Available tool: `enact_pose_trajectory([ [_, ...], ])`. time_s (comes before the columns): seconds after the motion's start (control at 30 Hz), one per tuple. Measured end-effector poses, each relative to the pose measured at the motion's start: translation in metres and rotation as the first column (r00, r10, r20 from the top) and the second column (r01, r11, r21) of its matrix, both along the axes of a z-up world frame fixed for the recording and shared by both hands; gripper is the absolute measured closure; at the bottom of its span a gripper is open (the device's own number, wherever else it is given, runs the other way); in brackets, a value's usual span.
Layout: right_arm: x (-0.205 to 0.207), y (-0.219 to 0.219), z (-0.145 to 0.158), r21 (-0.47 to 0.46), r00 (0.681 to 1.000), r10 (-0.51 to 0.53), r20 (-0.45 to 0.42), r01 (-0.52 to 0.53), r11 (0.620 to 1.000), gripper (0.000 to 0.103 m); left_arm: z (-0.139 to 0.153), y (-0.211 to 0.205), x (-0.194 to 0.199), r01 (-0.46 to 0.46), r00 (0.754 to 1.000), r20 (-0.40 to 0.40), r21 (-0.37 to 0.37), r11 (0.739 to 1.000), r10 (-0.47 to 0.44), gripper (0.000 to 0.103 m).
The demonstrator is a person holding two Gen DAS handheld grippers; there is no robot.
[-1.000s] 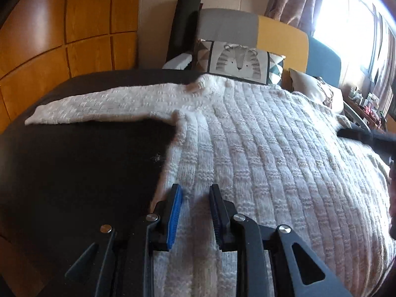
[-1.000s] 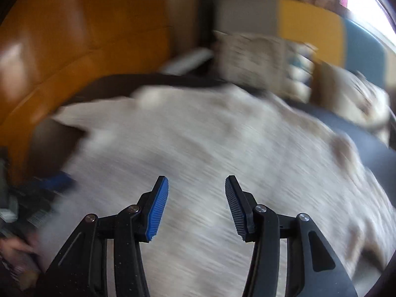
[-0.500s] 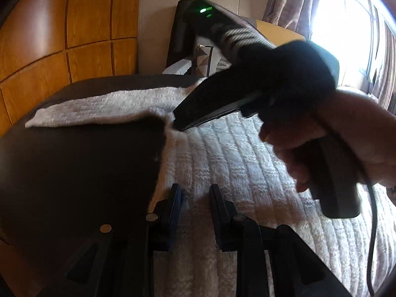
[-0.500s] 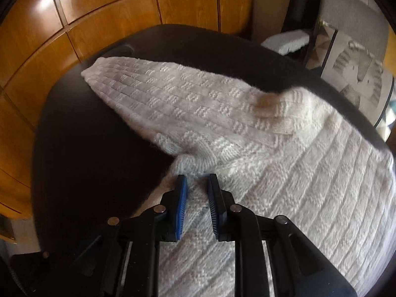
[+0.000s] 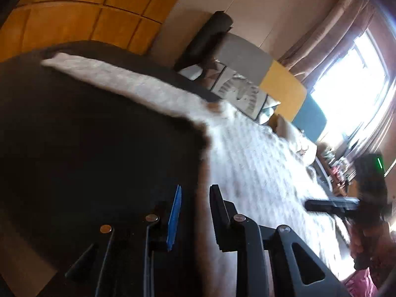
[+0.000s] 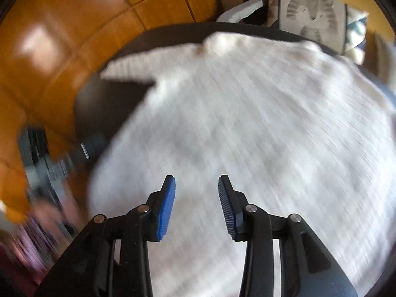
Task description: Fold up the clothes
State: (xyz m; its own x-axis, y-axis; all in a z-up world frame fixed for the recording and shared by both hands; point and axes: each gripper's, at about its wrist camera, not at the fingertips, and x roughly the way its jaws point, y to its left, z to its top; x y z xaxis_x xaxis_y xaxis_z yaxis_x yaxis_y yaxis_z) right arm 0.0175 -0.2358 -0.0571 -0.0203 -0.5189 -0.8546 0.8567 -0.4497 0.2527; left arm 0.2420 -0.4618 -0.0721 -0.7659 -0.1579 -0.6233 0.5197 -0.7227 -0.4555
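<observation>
Left gripper (image 5: 195,208) and right gripper (image 6: 196,198) are being held parted, empty, above the cream sweater (image 6: 247,123).

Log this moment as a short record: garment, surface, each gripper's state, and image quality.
garment: white knit sweater, spread flat, one sleeve stretched out sideways
surface: dark table
left gripper: open, empty, at the sweater's side edge
right gripper: open, empty, above the sweater's body
background: patterned cushion
image quality: both views motion-blurred
</observation>
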Motion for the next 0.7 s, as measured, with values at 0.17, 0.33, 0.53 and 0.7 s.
enact_pose_trajectory([
  [0.17, 0.024, 0.067, -0.008, 0.013, 0.993, -0.058, -0.105, 0.06, 0.998, 0.064, 0.0, 0.034, 0.007, 0.145, 0.986, 0.09, -0.069, 0.987, -0.139, 0.079],
  [0.33, 0.018, 0.092, -0.02, -0.045, 0.987, -0.147, -0.072, 0.144, 0.989, 0.064, 0.003, 0.043, -0.006, 0.108, 0.988, 0.112, -0.043, 0.993, -0.102, 0.078],
  [0.53, 0.014, 0.101, -0.02, -0.099, 0.979, -0.2, -0.038, 0.195, 0.976, 0.064, 0.006, 0.056, -0.017, 0.191, 0.974, 0.127, -0.009, 0.981, -0.189, 0.078],
  [0.7, 0.028, 0.08, -0.016, -0.116, 0.983, -0.183, -0.026, 0.179, 0.977, 0.064, 0.0, 0.043, 0.001, 0.181, 0.982, 0.023, 0.16, 0.97, -0.187, 0.078],
])
